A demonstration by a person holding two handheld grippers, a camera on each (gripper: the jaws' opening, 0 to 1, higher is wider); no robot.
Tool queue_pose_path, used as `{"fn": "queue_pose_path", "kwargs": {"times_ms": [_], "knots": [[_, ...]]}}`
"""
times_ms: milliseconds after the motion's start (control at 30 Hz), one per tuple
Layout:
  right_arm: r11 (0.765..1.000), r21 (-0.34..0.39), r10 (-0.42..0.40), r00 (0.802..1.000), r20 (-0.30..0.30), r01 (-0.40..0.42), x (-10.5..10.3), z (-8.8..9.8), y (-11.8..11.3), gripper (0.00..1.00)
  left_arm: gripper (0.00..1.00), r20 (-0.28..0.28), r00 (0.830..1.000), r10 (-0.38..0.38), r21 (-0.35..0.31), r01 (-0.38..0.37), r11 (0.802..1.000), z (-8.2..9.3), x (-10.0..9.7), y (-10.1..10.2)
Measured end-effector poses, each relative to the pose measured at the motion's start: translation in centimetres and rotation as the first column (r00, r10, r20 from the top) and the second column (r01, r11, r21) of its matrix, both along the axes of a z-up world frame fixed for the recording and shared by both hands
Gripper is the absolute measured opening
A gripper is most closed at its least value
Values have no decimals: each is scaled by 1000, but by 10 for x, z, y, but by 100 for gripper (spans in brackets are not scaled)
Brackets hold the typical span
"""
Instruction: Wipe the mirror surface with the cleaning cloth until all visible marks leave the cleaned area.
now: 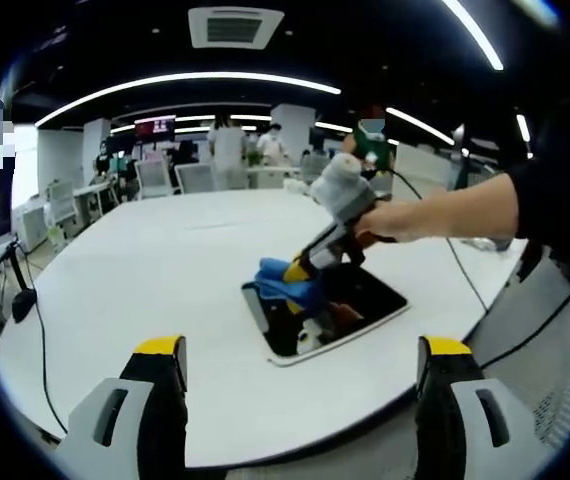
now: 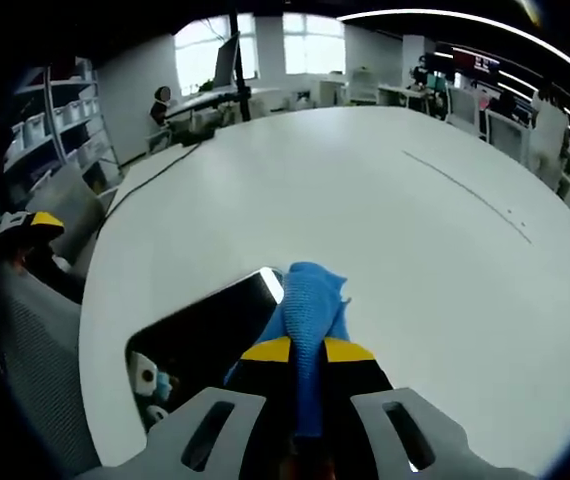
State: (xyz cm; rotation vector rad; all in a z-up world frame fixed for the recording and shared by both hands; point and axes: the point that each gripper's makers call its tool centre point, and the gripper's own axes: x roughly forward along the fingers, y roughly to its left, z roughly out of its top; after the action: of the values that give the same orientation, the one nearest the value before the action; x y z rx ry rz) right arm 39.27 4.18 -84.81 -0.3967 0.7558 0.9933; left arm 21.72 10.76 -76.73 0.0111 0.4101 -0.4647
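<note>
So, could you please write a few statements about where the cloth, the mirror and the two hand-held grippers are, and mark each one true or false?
1. The right hand-held gripper is shut on the blue cloth. True.
2. The left hand-held gripper holds the cloth. False: its jaws stand open with nothing between them, back from the mirror.
3. The cloth rests on one end of the mirror. True.
4. The mirror stands upright against a wall. False: it lies flat on the white table.
5. A cable runs across the table. True, seen in the right gripper view.
</note>
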Motion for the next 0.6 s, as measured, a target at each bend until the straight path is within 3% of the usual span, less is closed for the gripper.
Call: {"fn": "queue_pose_path", "kwargs": {"times_ms": [600], "knots": [[999, 26, -23, 1000, 1, 23, -14, 0, -7, 5, 94, -6, 1000, -2, 0, 2, 1000, -2, 1, 0]]}}
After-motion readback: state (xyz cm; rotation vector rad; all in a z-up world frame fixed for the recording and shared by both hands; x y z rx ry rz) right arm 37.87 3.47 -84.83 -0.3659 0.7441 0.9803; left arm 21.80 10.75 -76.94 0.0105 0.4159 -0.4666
